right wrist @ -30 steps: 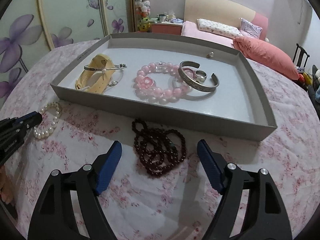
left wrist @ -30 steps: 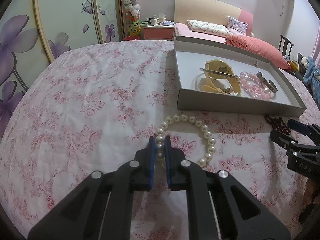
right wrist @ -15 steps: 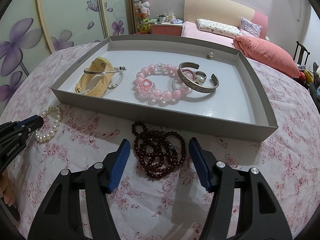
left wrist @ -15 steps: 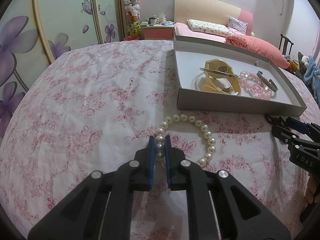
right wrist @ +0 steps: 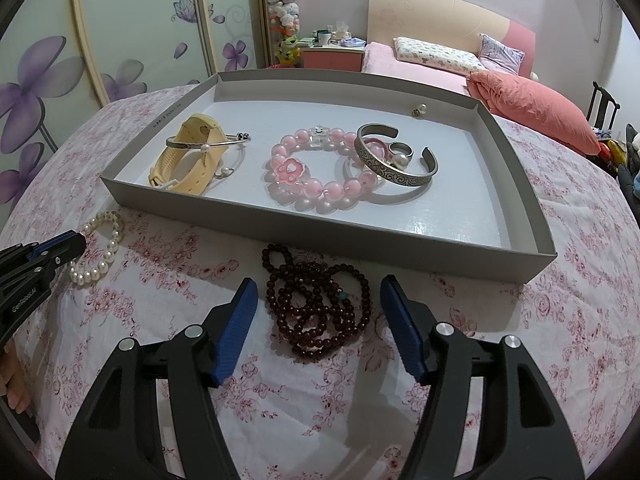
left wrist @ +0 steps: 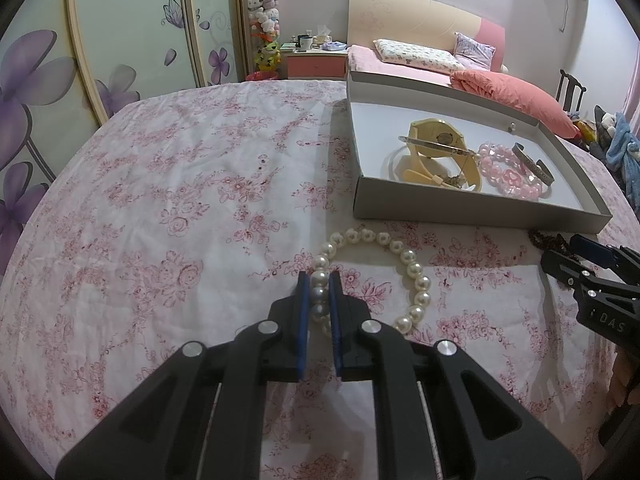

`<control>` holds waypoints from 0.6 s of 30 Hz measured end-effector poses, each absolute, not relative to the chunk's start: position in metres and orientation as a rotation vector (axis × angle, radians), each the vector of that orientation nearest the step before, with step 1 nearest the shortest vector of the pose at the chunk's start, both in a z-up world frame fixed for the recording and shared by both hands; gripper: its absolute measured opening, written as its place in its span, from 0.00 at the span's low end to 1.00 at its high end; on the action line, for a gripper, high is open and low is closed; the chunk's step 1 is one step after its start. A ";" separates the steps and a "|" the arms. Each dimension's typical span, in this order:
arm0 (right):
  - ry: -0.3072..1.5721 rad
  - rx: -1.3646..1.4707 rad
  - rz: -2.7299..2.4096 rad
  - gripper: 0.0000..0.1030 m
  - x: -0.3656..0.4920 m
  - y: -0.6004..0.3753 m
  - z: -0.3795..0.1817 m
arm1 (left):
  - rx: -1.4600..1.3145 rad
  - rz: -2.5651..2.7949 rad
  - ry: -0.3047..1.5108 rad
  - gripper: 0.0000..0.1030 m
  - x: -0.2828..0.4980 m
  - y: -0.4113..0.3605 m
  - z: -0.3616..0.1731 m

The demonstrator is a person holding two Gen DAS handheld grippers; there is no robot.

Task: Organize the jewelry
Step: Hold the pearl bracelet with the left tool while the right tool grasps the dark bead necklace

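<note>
On the bedspread before the tray, your left gripper pinches the pearls; your right gripper, closing, straddles loose, limp beads untouched. Grab the bunched middle.
</note>
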State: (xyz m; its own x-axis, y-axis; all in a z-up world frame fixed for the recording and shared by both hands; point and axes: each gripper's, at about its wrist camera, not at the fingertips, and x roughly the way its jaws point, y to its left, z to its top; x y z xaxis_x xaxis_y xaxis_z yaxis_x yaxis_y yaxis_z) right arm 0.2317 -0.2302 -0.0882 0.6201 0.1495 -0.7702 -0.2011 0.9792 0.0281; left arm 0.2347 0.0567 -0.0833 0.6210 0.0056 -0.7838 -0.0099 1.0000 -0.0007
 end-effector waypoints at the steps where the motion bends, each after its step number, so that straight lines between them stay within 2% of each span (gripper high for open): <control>1: 0.875 -0.068 0.209 0.24 0.233 -0.229 -0.087 | -0.006 0.009 0.901 0.10 0.235 0.057 -0.083; 3: 0.882 -0.058 0.221 0.17 0.231 -0.232 -0.086 | -0.006 0.008 0.901 0.10 0.234 0.056 -0.083; 7: 0.893 -0.020 0.243 0.13 0.220 -0.247 -0.086 | -0.015 0.002 0.900 0.10 0.234 0.054 -0.083; 12: 0.896 0.027 0.227 0.10 0.205 -0.265 -0.087 | -0.037 -0.027 0.896 0.10 0.233 0.053 -0.082; 18: 0.801 0.073 0.191 0.09 0.183 -0.289 -0.072 | -0.109 -0.099 0.875 0.10 0.223 0.055 -0.080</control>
State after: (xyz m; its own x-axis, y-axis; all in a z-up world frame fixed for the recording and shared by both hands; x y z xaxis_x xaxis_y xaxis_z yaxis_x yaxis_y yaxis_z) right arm 0.1833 -0.2893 -0.0724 0.6798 0.1978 -0.7062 -0.1425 0.9802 0.1373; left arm 0.2233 0.0554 -0.0802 0.6368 -0.1309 -0.7599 0.0418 0.9899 -0.1355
